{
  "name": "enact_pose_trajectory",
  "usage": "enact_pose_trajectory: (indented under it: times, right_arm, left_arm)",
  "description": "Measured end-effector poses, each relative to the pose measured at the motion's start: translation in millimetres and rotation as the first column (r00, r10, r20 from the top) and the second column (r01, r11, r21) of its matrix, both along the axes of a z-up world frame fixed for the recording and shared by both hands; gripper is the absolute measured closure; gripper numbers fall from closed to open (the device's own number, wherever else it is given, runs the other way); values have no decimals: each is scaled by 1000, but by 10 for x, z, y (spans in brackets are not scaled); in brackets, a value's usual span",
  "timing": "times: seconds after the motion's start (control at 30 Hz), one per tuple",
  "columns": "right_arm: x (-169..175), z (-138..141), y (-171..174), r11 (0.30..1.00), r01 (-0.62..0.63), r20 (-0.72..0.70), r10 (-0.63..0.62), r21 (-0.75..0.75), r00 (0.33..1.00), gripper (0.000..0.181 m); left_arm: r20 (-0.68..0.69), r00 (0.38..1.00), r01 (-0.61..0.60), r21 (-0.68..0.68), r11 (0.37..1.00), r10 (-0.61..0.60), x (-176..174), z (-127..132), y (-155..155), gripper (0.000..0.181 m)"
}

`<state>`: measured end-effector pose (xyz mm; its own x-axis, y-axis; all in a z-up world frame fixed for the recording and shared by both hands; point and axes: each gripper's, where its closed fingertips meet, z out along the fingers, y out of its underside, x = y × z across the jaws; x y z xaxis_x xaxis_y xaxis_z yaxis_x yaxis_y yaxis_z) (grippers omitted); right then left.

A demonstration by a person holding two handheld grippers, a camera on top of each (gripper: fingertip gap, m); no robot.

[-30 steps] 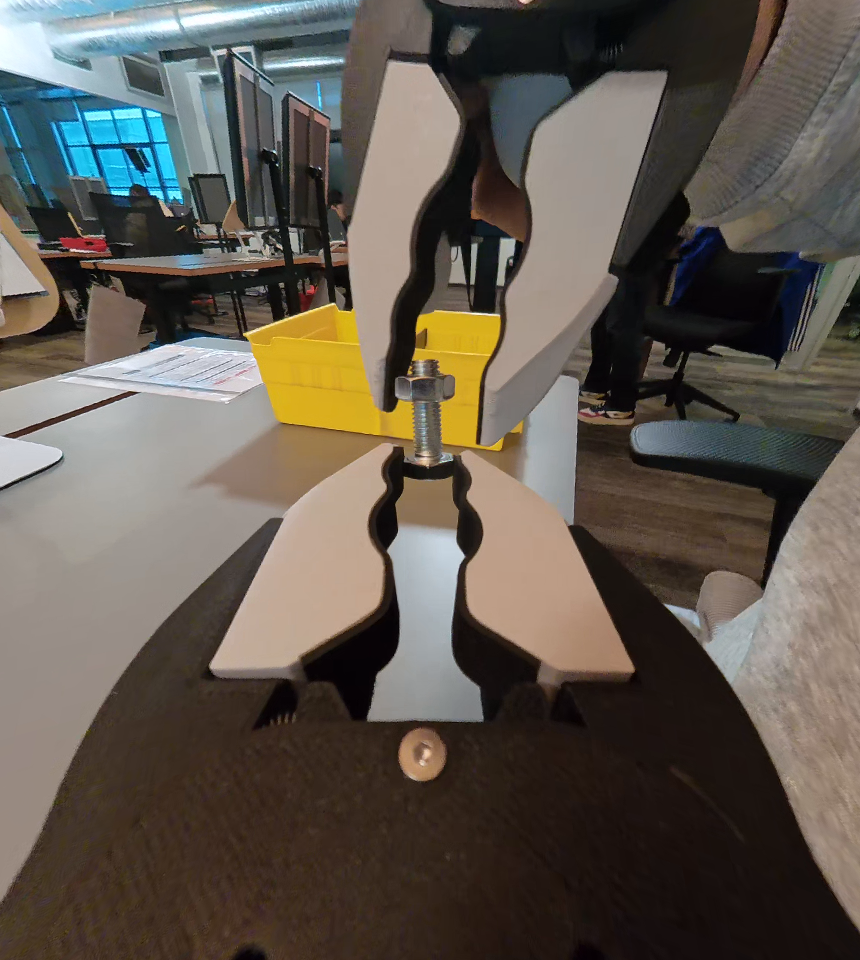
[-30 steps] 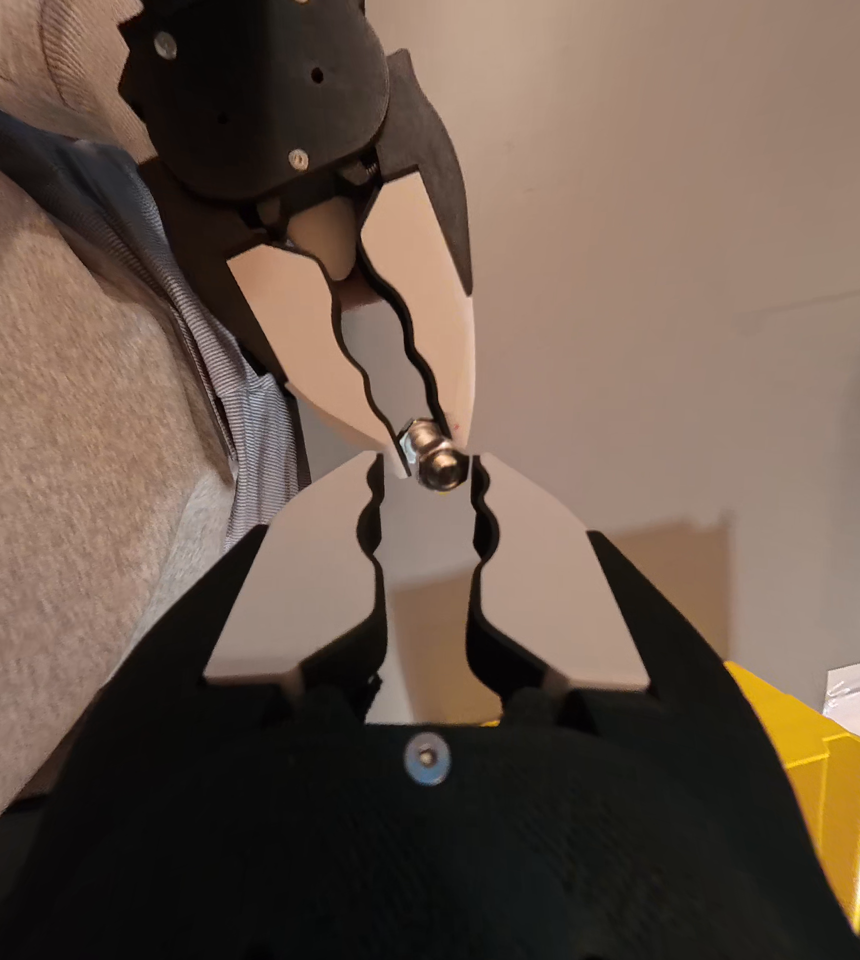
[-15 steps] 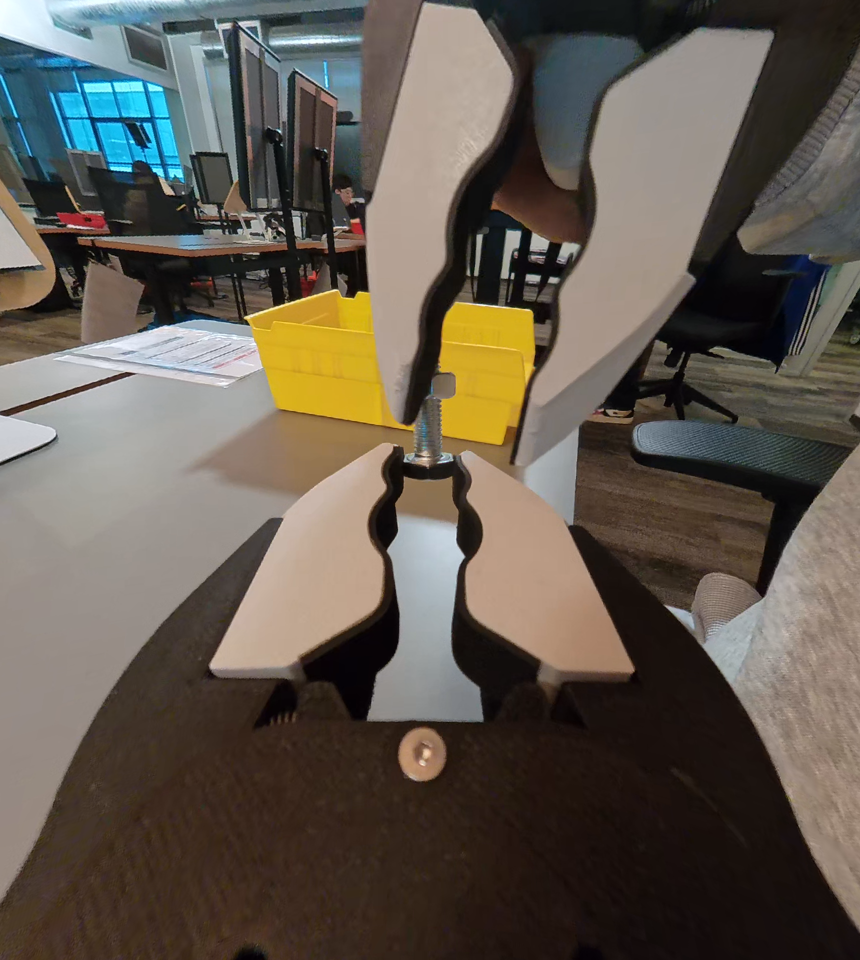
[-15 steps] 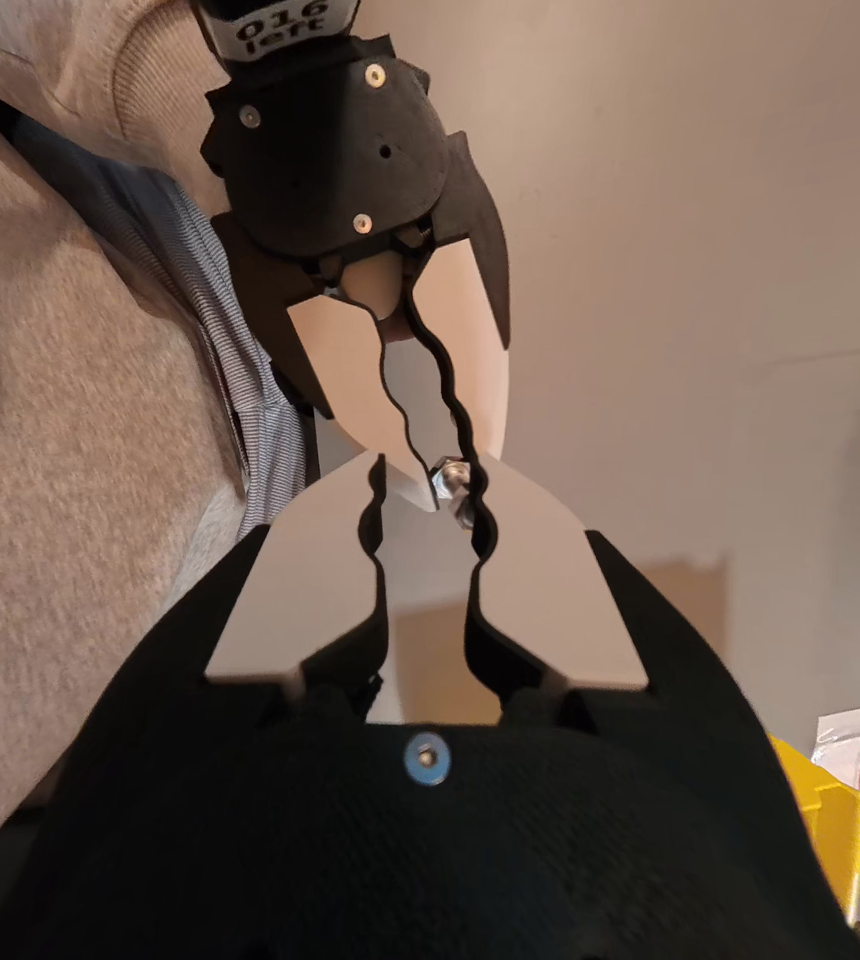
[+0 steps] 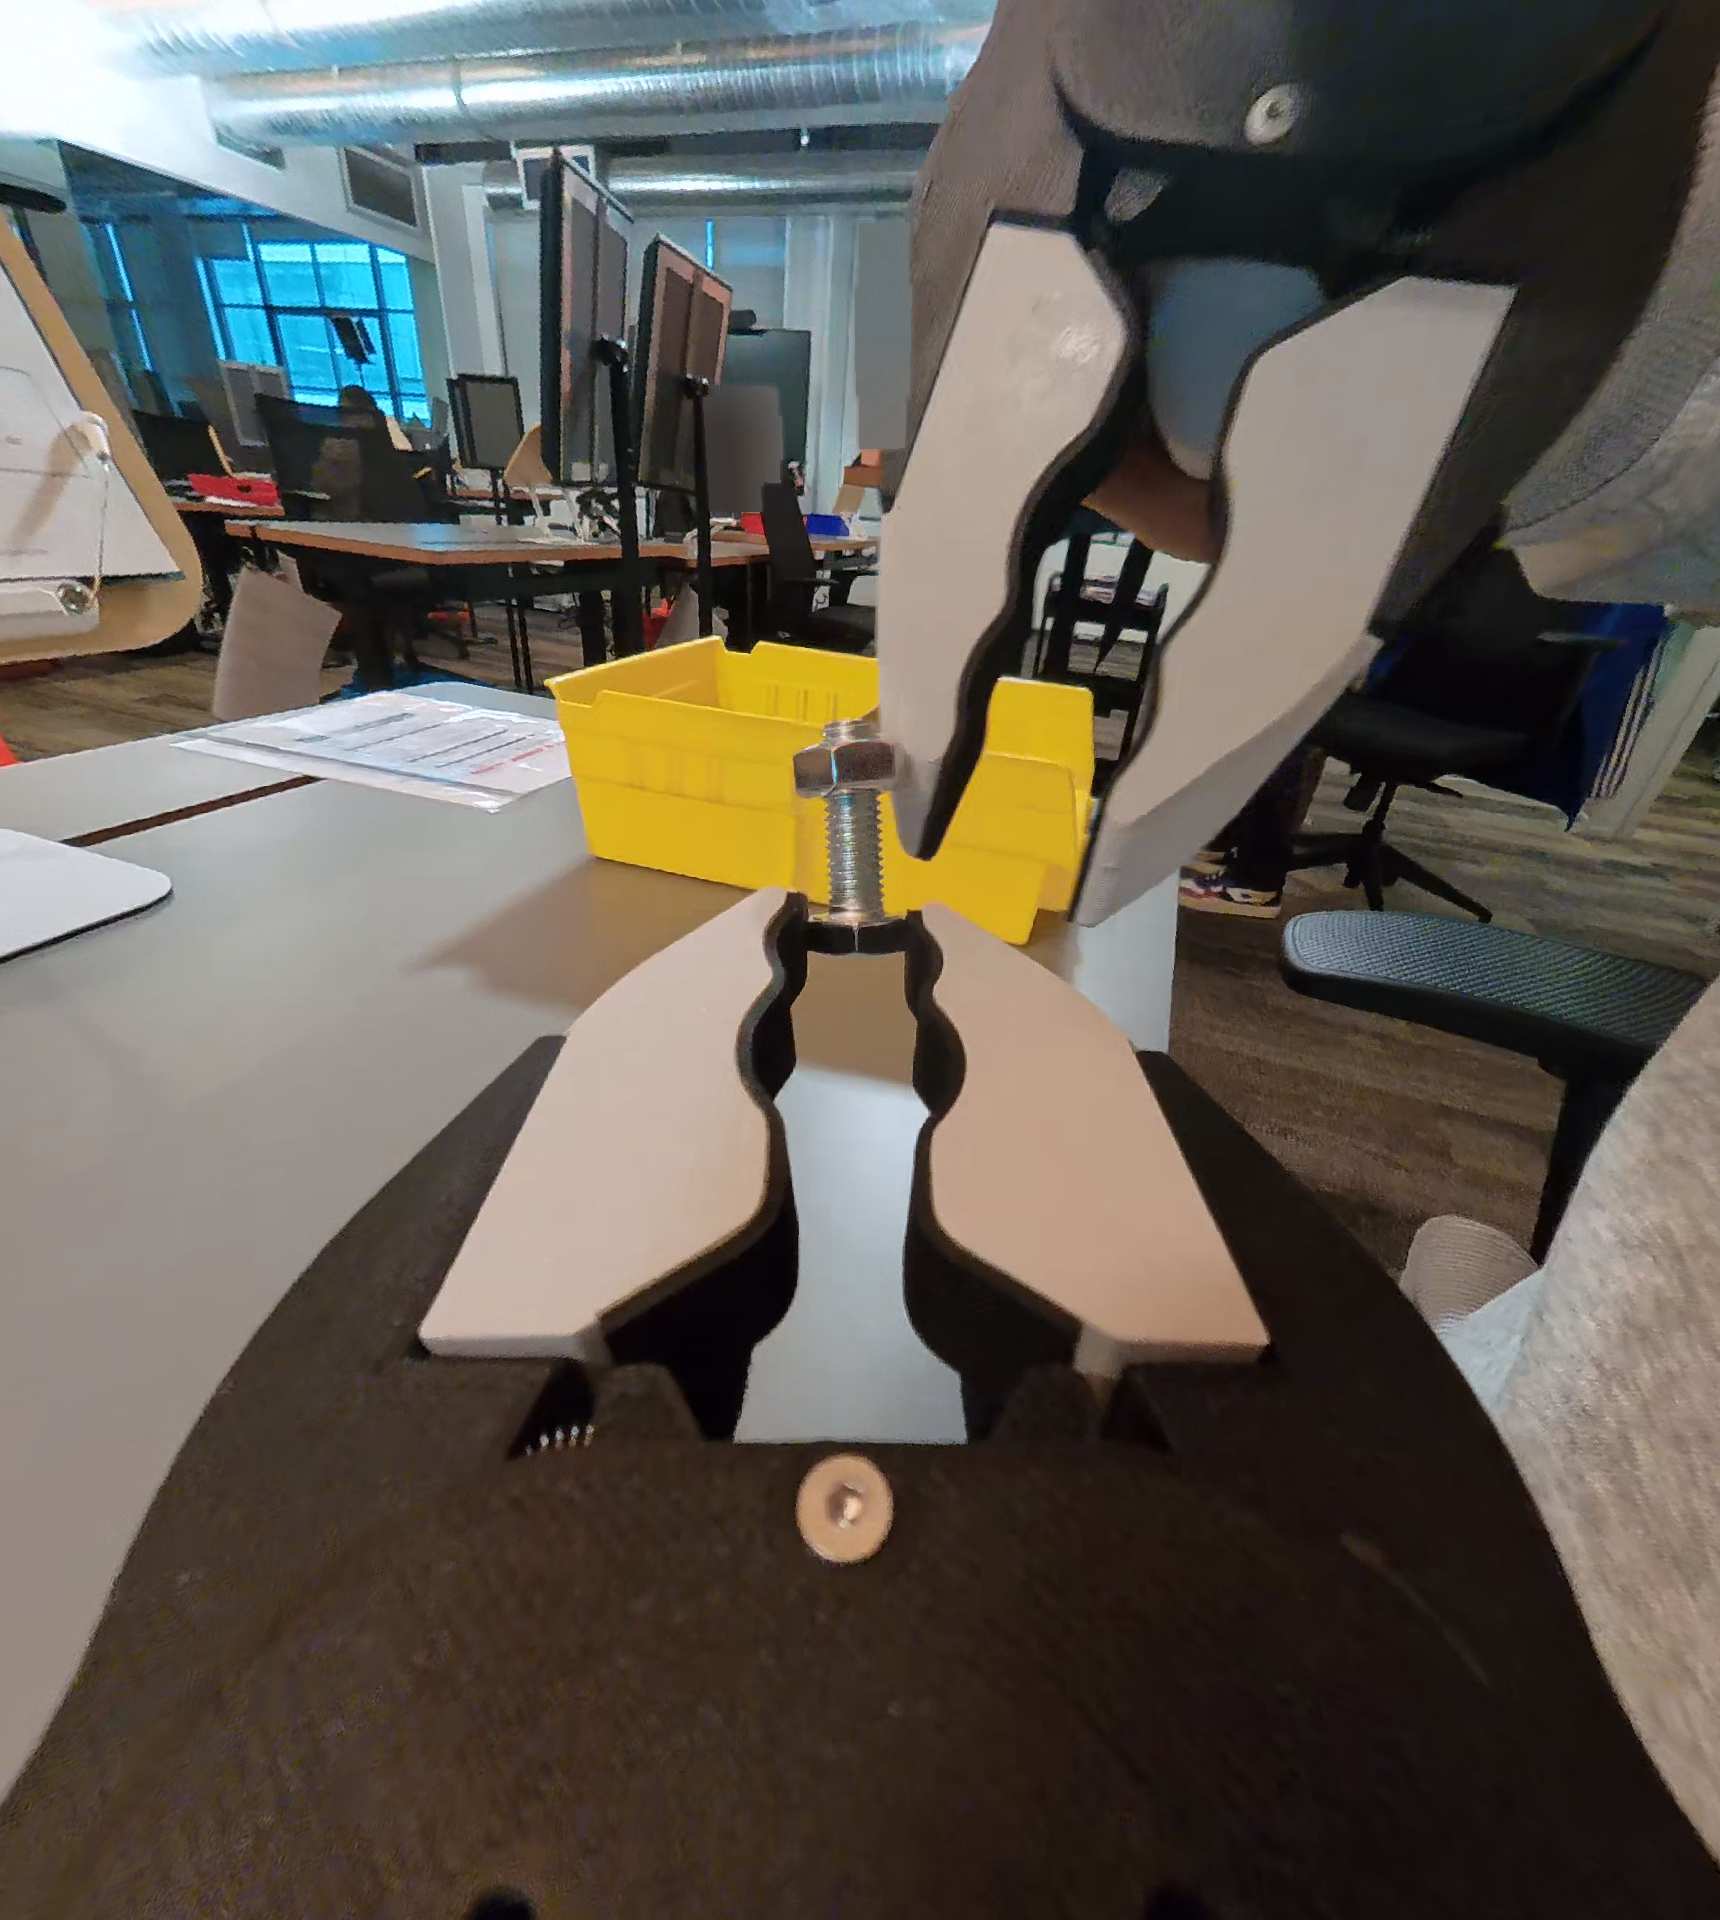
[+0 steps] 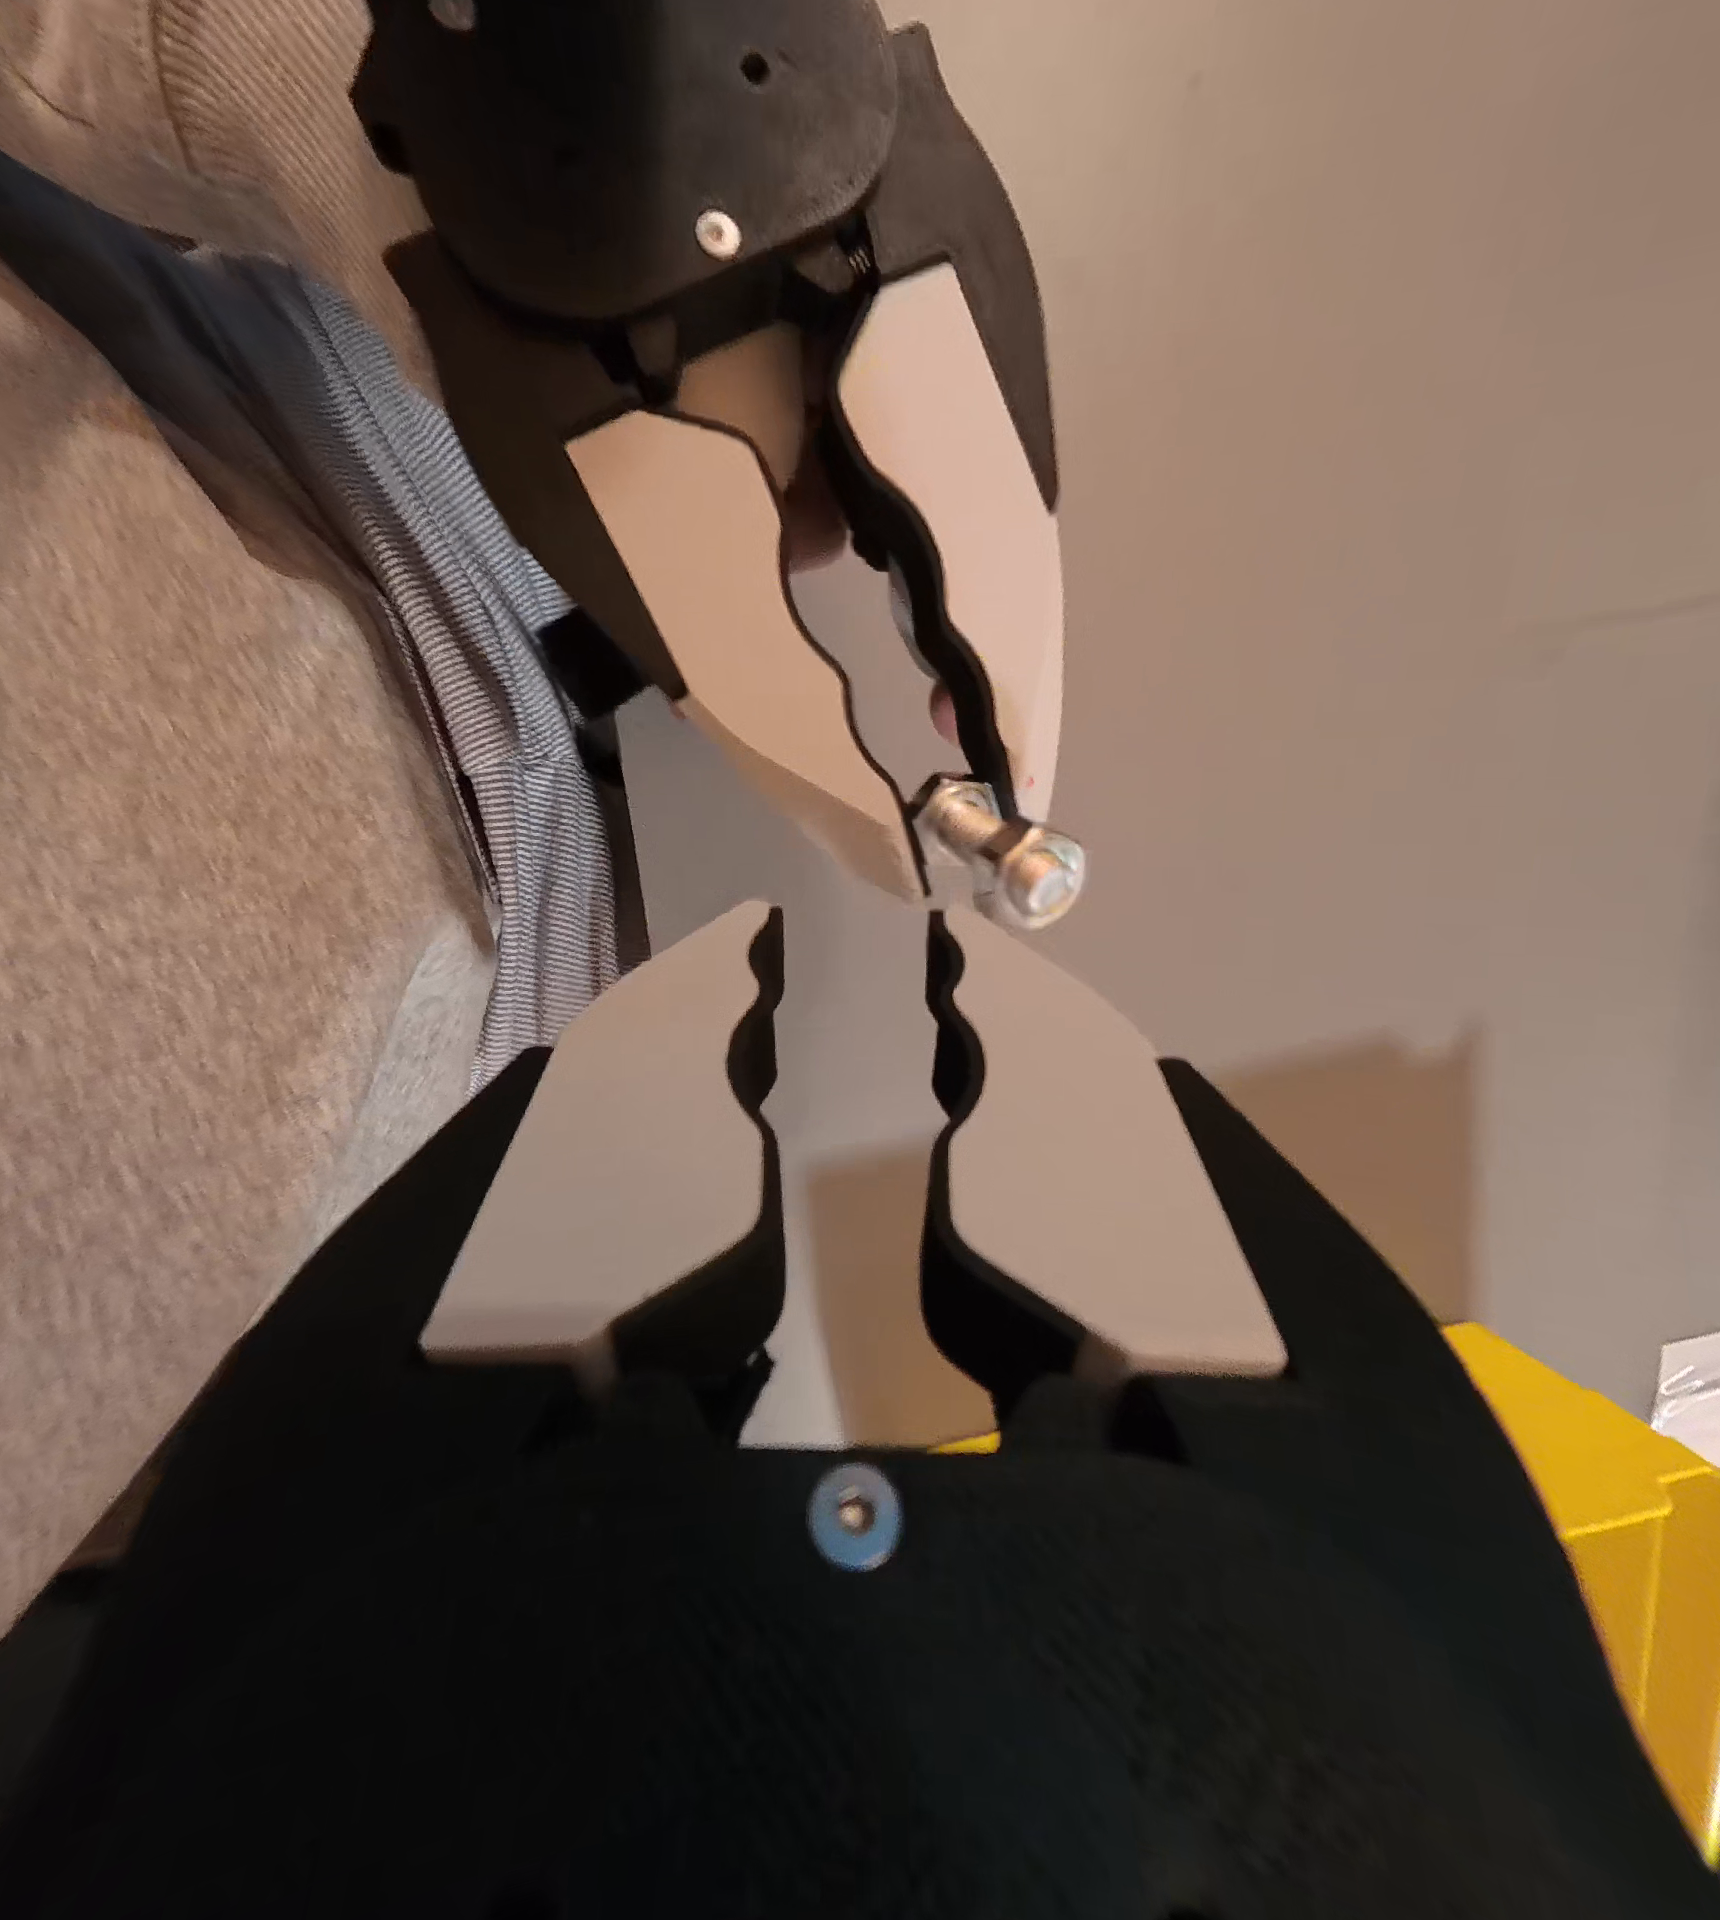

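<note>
Open-plan office, grey bench (image 5: 212, 1039): the left tool (image 5: 854, 920) clenches a threaded steel bolt (image 5: 856, 862) upright by its head; the released right tool (image 5: 1012, 862) beside its silver hex nut (image 5: 845, 767) could knock it askew.

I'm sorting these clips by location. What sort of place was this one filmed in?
Most likely an open-plan office or lab workspace. Rows of desks with monitors on stands, office chairs and exposed ceiling ducts show behind the grey table, where the left claw holds a bolt.
</note>
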<state>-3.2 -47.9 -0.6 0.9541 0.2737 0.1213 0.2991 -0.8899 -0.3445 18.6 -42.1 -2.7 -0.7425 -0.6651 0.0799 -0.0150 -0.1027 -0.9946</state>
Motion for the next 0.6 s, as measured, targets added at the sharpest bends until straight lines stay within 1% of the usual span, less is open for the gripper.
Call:
enact_pose_trajectory:
  times: [0.2, 0.37, 0.5, 0.6]
  right_arm:
    - [100, 53, 7, 999, 35, 1, -35, 35, 999, 153]
    - [93, 54, 47, 999, 19, 17, -20, 46, 1000, 149]
    - [48, 48, 96, 998, 3, 4, -3, 56, 1000, 149]
    - [34, 41, 124, 998, -12, 10, 12, 58, 1000, 148]
  left_arm:
    - [14, 1000, 24, -3, 1000, -24, -36, 11, -34, 162]
    - [26, 999, 35, 13, 999, -35, -58, 5, -60, 162]
    - [35, 998, 46, 51, 998, -48, -87, -30, -119, 162]
    - [22, 999, 44, 55, 998, -45, -81, -51, -123, 162]
